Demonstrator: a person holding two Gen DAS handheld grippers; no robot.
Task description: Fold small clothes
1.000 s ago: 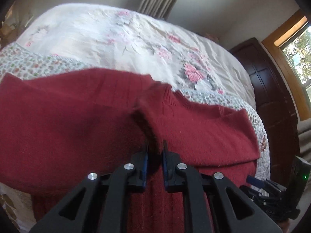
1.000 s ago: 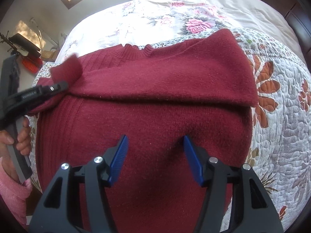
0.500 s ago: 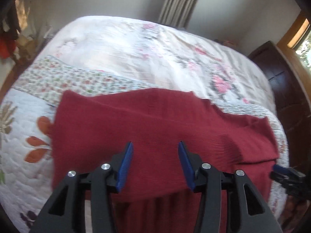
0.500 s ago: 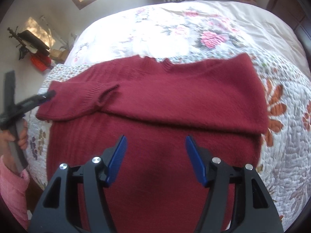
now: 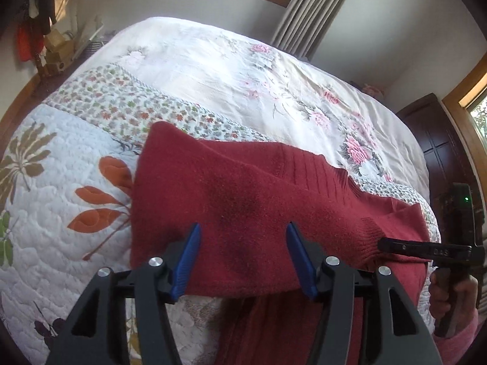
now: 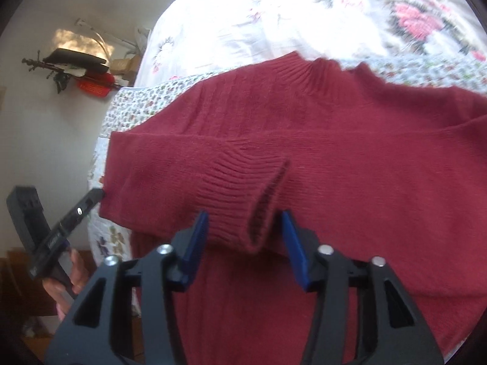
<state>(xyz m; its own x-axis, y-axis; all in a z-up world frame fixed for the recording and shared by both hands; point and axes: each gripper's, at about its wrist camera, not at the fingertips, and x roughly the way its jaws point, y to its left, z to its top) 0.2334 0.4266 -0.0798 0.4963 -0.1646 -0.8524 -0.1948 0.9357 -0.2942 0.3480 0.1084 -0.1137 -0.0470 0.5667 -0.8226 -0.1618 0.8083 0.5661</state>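
a: the red sweater [image 5: 243,200] is lying flat on the bed [image 5: 213,70], on the quilt [image 5: 54,213], with one sleeve [image 6: 188,182] already brought across the body.

b: and neither tool is holding anything. the left hand-held gripper [image 5: 243,255] has its jaws spread wide over the folded edge, nothing between them. the right hand-held gripper [image 6: 245,237] is spread too, with the ribbed cuff [image 6: 243,200] sitting just in front of the gap.

a: so i'd guess the cuff is the next grab, or they're squaring up that sleeve.

b: looks that way to me. if it is, i'd take the cuff by its rim and catch both layers, since that knit is thick and floppy and a shallow pinch would slip off.

a: and keep it low, drag it flat, so the body underneath doesn't bunch.

b: yes. the left one could press the near edge down while the right moves, so the fold line stays straight.
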